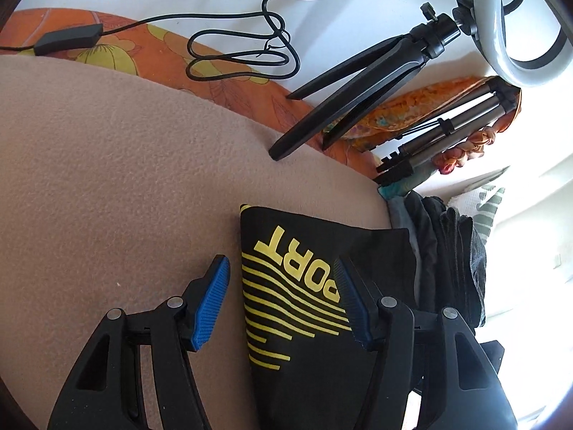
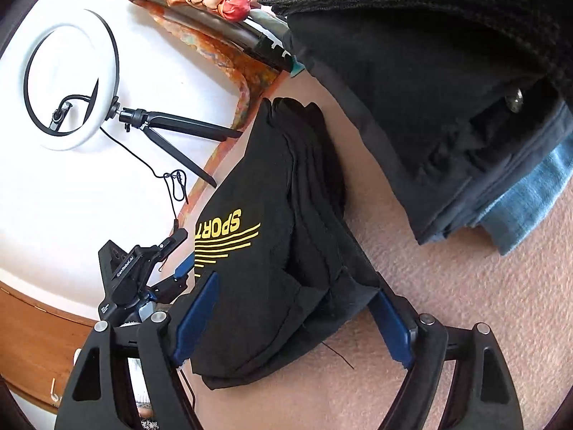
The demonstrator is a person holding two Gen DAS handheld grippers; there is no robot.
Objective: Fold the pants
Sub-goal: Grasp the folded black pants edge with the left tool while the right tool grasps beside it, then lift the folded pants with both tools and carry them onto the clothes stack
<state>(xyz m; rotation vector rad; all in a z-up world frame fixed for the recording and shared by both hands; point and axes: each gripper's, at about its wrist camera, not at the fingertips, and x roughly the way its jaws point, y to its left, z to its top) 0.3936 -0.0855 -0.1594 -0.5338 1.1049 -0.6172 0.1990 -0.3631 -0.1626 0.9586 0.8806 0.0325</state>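
Black pants (image 1: 304, 322) with a yellow SPORT print lie folded into a bundle on a beige blanket (image 1: 125, 161). My left gripper (image 1: 280, 261) is open over the printed end. Its left blue pad (image 1: 211, 301) hangs clear of the cloth above the blanket, and its right finger is over the fabric. In the right wrist view the pants (image 2: 272, 215) run away from me, and my right gripper (image 2: 297, 283) is open astride the thick near end, one blue pad on each side of the bundle. The left gripper's black body (image 2: 132, 272) sits at the bundle's left edge.
A ring light (image 1: 519, 61) on a small black tripod lies on the white sheet with its cable (image 1: 243, 57) looped beside it. A folded metal tripod (image 1: 447, 132) lies nearby. A pile of dark clothes (image 2: 429, 89) and blue jeans (image 2: 530, 197) sits to the right.
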